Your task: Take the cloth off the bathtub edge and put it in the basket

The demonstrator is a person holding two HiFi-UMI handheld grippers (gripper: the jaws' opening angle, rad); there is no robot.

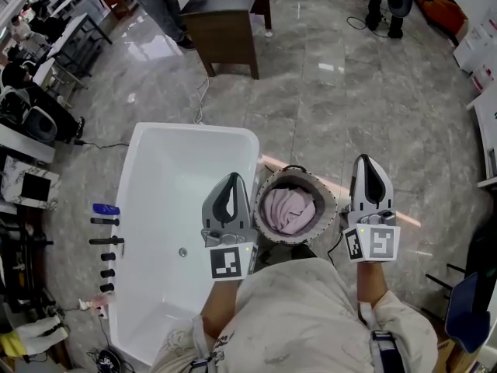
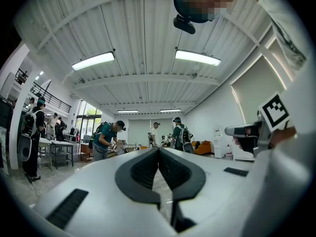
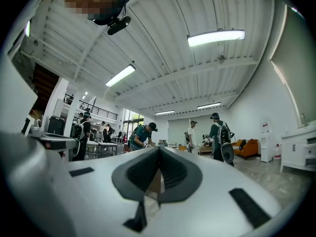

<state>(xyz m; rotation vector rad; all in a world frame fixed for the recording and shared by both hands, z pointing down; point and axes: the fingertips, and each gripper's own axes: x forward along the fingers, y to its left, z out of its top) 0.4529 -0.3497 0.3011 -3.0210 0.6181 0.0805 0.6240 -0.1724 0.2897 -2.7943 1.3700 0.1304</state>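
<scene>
Dark wooden desk, grey marble floor, small blue container

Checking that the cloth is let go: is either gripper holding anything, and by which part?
Nothing is held. The left gripper and right gripper both have their fingers shut on air; the pink cloth lies in the basket.

A crumpled pale pink cloth lies inside the round basket just beside the white bathtub.

Grey tiled floor under a white bathtub, a round basket just beside it, a dark desk well apart
</scene>
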